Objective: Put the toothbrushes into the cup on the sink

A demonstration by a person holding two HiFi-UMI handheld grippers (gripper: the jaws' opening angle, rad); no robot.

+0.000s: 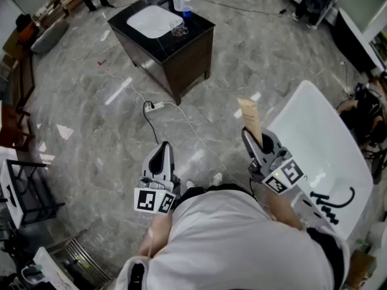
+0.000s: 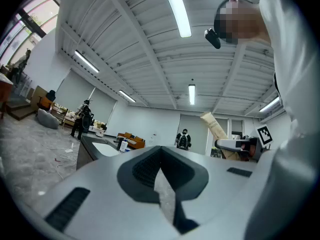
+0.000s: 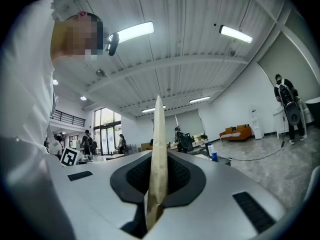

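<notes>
My right gripper (image 1: 255,141) is shut on a flat tan toothbrush packet (image 1: 250,118) that sticks up from its jaws; in the right gripper view the packet (image 3: 158,149) stands edge-on between the pads. Held low beside it, my left gripper (image 1: 162,154) is shut with nothing in it, and its jaws (image 2: 161,176) meet at the tips. A clear glass cup (image 1: 178,28) stands on the dark sink cabinet (image 1: 181,53), far ahead, next to the white basin (image 1: 151,22). Both grippers are well away from the sink.
A white bottle (image 1: 178,0) and a blue cup (image 1: 187,11) stand at the cabinet's back edge. A white bathtub (image 1: 326,144) lies close on my right. A cable with a power strip (image 1: 155,106) crosses the marble floor between me and the cabinet. Racks stand at lower left.
</notes>
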